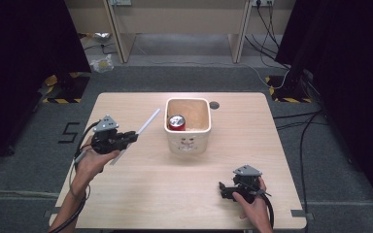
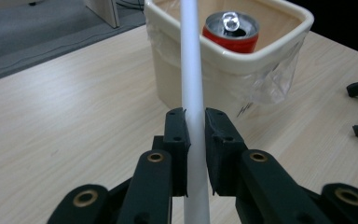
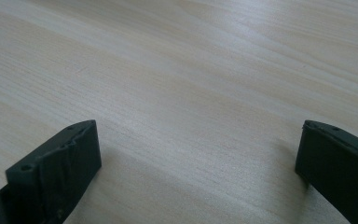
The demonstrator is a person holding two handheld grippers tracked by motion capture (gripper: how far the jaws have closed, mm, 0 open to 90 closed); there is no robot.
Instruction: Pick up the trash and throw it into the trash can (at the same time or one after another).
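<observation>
Right gripper (image 1: 222,190) sat at the near right of the table (image 1: 175,194), held by the person's right hand (image 1: 253,201), jaws pointing left across the wood. In the right gripper view its two black jaws stood wide apart with bare pale tabletop between them, nothing held.

Left hand (image 1: 93,162) came in from the near left, holding the left gripper (image 1: 135,137) a bit farther up the table, left of centre. Jaws were clamped together on a thin white stick (image 1: 137,134); in the left gripper view the stick (image 2: 193,93) ran straight up between the two pads, pinched on both sides, one end passing back below the jaws and the other reaching toward the bin. In the high view the stick lay on a diagonal, lower end near the left hand, upper end pointing up-right toward the bin's near left corner, apart from it. Whether the stick was clear of the table or touching it was hard to tell from above, probably lifted.

Further on, mid-table, stood a cream square bin (image 1: 172,141) with a clear plastic liner showing over its rim in the left gripper view (image 2: 261,56). A red can (image 1: 177,122) stood upright inside, against the left side, silver top with tab visible (image 2: 230,28).

Just past the bin's far right corner, a small dark round hole (image 1: 214,105) in the tabletop
</observation>
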